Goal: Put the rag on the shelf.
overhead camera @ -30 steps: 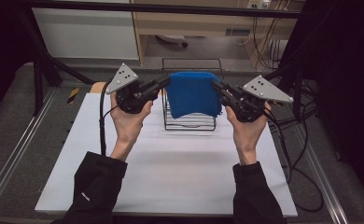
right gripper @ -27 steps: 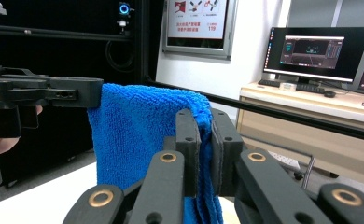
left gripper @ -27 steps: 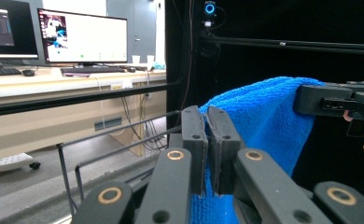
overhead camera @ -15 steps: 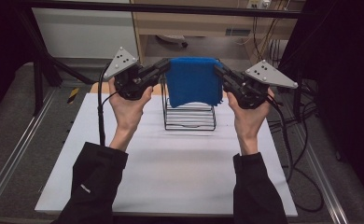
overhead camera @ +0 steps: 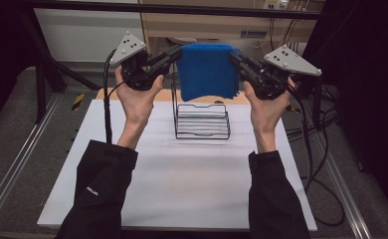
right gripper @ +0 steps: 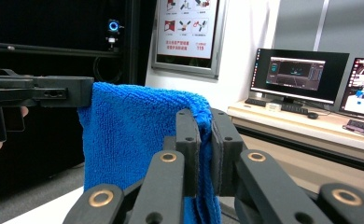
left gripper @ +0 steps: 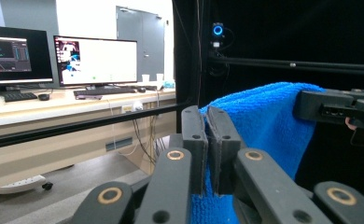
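You've got the blue towel (overhead camera: 207, 69) strung between both grippers, up in the top middle of the high view, hanging clear above the wire rack (overhead camera: 202, 121), which sits on the white table (overhead camera: 182, 184) just below centre. The towel's bottom edge hangs a bit above the rack's top wires as the picture reads, not touching it.

Your left gripper (overhead camera: 174, 51) is in the upper left of that view, jaws clamped tight on the towel's left top corner. In the left gripper view you can see that gripper (left gripper: 207, 140) with its two black jaws pinched nearly together and blue terry cloth squeezed in the slot between them, the rest of the towel draping off to the right side of the frame.

Same deal on the other side: your right gripper (overhead camera: 236, 59) sits in the upper right of the high view, closed on the towel's right top corner. The right gripper view shows that gripper (right gripper: 207, 140) with its jaws narrow and a fold of towel caught between them, the cloth spreading toward the left of the frame.

The top edge runs fairly straight between the two grips and the cloth hangs down flat from it. Both forearms come up from the bottom of the high view in dark sleeves.
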`<state>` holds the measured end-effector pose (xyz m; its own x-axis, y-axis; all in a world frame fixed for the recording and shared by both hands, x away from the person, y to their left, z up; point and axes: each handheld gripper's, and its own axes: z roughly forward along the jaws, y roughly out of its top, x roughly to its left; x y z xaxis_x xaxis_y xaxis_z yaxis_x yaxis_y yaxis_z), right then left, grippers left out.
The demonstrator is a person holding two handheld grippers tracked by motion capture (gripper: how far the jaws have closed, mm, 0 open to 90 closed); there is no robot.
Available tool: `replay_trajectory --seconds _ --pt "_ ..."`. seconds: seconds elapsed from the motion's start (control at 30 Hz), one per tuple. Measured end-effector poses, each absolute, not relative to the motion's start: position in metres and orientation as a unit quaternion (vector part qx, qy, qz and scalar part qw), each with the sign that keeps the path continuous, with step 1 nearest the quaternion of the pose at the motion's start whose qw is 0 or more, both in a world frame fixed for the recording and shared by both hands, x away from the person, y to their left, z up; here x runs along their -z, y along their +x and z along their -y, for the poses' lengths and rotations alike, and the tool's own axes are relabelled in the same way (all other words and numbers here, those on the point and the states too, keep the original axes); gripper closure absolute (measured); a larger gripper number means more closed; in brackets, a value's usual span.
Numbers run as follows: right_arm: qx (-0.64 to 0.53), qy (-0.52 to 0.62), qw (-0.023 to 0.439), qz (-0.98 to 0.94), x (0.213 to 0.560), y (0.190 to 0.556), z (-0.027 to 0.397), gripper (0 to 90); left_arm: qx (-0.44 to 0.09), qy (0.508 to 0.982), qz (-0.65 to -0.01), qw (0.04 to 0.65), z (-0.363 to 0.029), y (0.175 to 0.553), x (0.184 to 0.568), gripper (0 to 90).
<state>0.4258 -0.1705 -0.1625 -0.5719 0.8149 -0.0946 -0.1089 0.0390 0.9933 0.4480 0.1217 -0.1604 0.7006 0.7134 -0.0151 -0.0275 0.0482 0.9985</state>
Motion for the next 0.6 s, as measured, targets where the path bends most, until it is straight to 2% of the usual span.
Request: replay_trajectory --seconds 0.6 --pt "-0.634 0.286 0.369 -0.616 0.151 0.456 0.164 84.1 -0.286 0.612 -0.297 0.675 -0.12 0.483 0.149 86.4"
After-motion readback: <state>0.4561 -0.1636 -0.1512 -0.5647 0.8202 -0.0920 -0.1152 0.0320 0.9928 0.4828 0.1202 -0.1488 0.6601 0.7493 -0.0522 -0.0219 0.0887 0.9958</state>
